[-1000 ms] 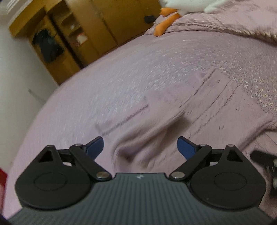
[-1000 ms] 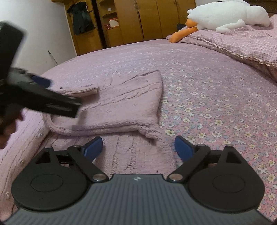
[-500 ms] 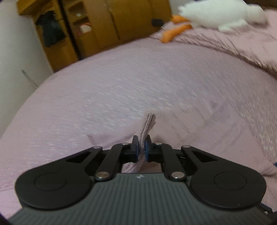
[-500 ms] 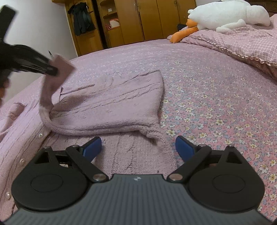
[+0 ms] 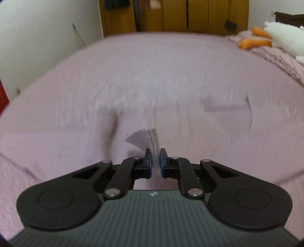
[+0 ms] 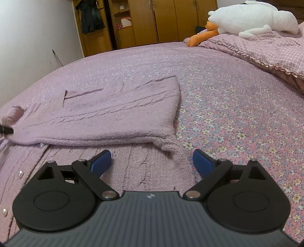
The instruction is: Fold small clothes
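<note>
Left gripper [image 5: 155, 165] fingers pinched tight on a ribbed edge of the pink sweater [image 5: 152, 138], fabric standing up between the blue pads [image 5: 150, 165]. Rest of the sweater lies spread on the bed [image 5: 152, 66] below, heavily motion-blurred, folds hard to make out. Far end: wooden wardrobe [image 5: 180, 15] against the wall. Top right: white stuffed toy [image 5: 285, 41] with orange feet on a pink blanket [image 5: 275, 55].

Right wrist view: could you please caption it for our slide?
Open right tool hovering over a pink cardigan on the floral bedspread.
</note>
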Tool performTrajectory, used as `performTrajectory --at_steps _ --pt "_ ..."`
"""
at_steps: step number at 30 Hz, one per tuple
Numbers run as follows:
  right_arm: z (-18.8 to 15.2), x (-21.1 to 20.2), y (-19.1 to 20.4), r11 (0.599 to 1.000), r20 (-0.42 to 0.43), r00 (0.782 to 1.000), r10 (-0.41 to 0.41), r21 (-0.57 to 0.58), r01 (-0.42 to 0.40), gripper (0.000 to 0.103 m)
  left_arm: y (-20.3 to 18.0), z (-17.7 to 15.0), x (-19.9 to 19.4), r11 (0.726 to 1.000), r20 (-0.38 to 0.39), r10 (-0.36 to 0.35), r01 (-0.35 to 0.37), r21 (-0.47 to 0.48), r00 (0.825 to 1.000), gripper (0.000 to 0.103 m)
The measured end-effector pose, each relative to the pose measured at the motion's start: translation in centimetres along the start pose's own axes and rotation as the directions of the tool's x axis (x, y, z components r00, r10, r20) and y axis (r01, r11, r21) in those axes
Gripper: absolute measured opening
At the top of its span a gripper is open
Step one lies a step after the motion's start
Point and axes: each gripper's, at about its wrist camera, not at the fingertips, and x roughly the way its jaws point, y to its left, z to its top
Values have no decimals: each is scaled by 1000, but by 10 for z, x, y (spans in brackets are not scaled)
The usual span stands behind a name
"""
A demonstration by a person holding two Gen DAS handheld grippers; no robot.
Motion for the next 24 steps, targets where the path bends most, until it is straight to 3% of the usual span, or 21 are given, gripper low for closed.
performTrajectory --at_steps 3,6,10,14,24 --pt "0 0 2 1000 -4 1000 -10 -12 10 97 8 -16 9 1000 -59 -17 17 -3 998 22" --pt "3 0 2 1000 -13 1000 -11 -15 11 97 14 -25 9 999 -47 -21 20 -27 999 32" --pt "16 -10 -4 999 -54 998 29 37 -27 97 29 -24 4 995 -30 -58 56 -83 998 35" --pt "42 -18 -15 990 -14 996 88 114 -86 97 41 -22 6 989 -8 -74 72 -130 997 42" --pt "107 68 -12 997 -46 998 -34 68 37 93 40 -13 33 994 -25 -16 13 -112 1000 42"
